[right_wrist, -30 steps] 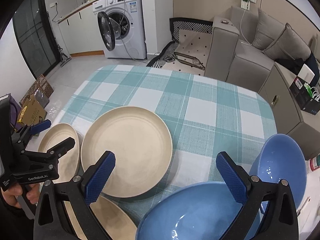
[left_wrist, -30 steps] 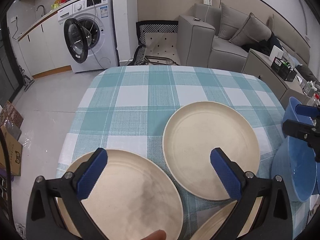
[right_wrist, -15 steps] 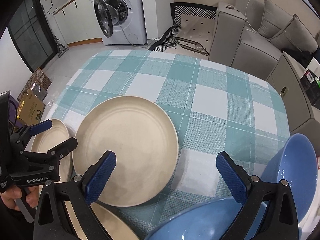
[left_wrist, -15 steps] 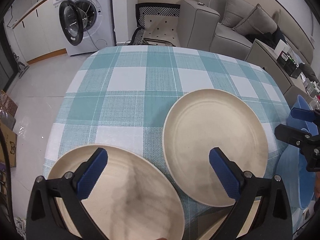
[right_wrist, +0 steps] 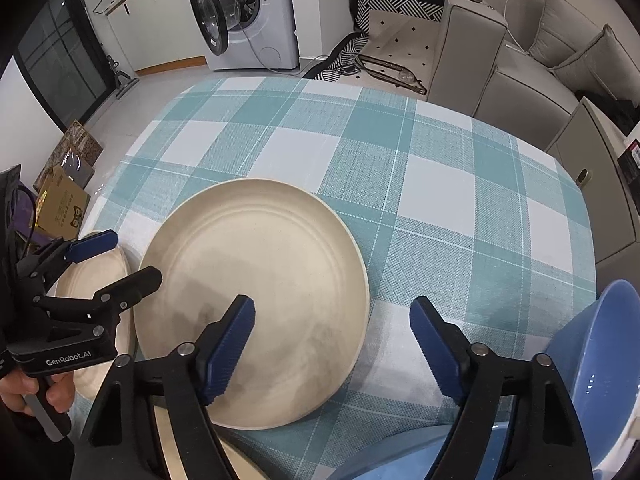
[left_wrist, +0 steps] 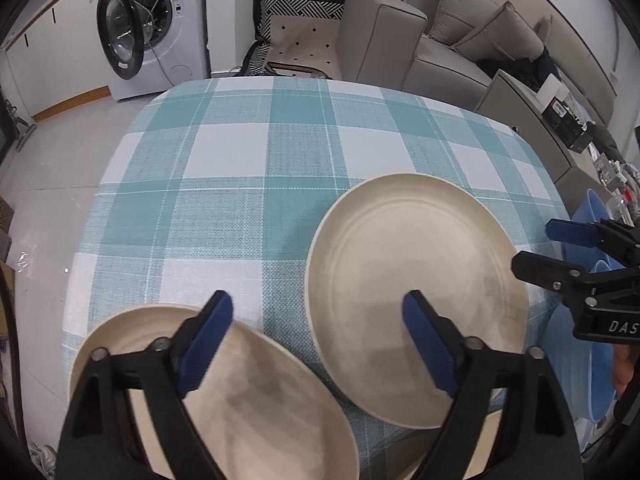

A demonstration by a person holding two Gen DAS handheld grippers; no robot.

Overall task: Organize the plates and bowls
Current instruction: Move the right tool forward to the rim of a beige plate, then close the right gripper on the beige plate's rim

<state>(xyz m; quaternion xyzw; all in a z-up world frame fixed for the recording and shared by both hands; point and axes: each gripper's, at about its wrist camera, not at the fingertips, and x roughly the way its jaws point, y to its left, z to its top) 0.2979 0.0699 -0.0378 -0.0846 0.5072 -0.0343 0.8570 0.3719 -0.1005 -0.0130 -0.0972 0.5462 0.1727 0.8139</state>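
While both grippers hang over the near edge of the counter (left_wrist: 248,184), its teal-and-white checked cloth carries 3 cream plates and 2 blue bowls. The left gripper (left_wrist: 316,336) is closing with nothing pinched between its blue pads: its left pad sits above the near-left plate (left_wrist: 256,396), its right pad above the middle plate (left_wrist: 400,280), and the cloth gap between the 2 plates lies under it. The right gripper (right_wrist: 332,344) is also closing on nothing, its left pad over the middle plate's near part and its right pad over bare cloth. A third plate (right_wrist: 240,462) peeks out at the near edge, mostly hidden by the gripper bodies. The far-right bowl (right_wrist: 600,368) stands at the counter's right corner; the nearer bowl (right_wrist: 400,468) is largely covered by the right gripper. A hand (right_wrist: 44,396) holds the left gripper's handle. Beyond the counter stand a washing machine (left_wrist: 148,28) with its door open, a grey sofa (left_wrist: 452,40) and a patterned rug (right_wrist: 392,36).
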